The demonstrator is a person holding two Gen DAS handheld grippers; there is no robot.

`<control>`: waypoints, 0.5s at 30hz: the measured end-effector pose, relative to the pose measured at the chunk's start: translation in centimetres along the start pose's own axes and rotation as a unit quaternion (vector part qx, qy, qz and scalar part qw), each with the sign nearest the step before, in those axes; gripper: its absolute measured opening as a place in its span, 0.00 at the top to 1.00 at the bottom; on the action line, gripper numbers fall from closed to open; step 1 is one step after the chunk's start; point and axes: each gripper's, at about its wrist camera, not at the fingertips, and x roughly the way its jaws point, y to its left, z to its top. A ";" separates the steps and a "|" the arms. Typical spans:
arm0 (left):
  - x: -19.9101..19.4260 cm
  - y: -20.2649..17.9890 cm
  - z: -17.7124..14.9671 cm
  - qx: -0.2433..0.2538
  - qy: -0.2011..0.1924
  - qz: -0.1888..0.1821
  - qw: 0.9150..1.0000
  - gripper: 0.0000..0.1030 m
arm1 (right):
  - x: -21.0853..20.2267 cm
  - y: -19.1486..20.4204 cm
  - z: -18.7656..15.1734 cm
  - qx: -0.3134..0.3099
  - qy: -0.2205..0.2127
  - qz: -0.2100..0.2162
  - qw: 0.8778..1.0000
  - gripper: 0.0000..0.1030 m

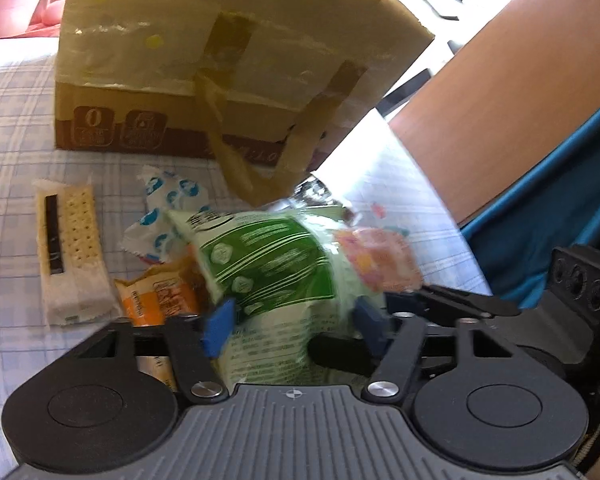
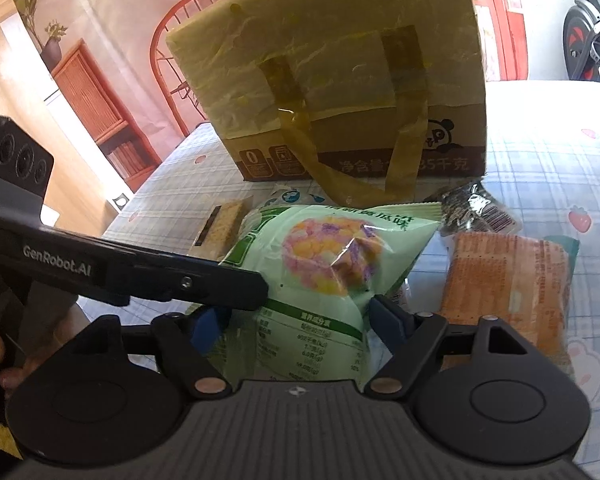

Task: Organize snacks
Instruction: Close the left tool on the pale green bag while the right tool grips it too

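The table, under a pale checked cloth, carries everything. At its back stands the box, a taped cardboard carton with two tape loops hanging down its front. Its top is out of view, so whether it is open cannot be told.

In front of the box lies a heap of snacks. The largest is the green bag, a puffy pale-green pack with a pink-and-yellow picture, lying on top of the heap. To its right is the orange pack, flat on the cloth; behind that, a dark wrapper. To the left lie the cracker bar, a blue-spotted wrapper and a small orange packet, partly under the bag.

Both grippers meet at the bag's near end. The left gripper has its blue pads at the bag's sides, the film bulging between them; they look closed onto it, at a middling width. The right gripper stands wider, the bag between its pads; the right pad touches the film, the left one is hidden behind the left gripper's finger, so a firm grip cannot be confirmed.

Risks, as I judge them: the slick, air-filled film may slip out of a pinch at one end. Two grippers crowded on the same spot may knock each other. A lift could drag the small packet beneath, and the hanging tape could catch the bag on its way to the box.
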 end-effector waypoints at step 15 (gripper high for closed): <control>-0.9 -0.2 0.2 0.003 -0.017 0.010 1.000 0.36 | -0.5 2.2 0.9 -0.060 -0.007 -0.017 0.998 0.38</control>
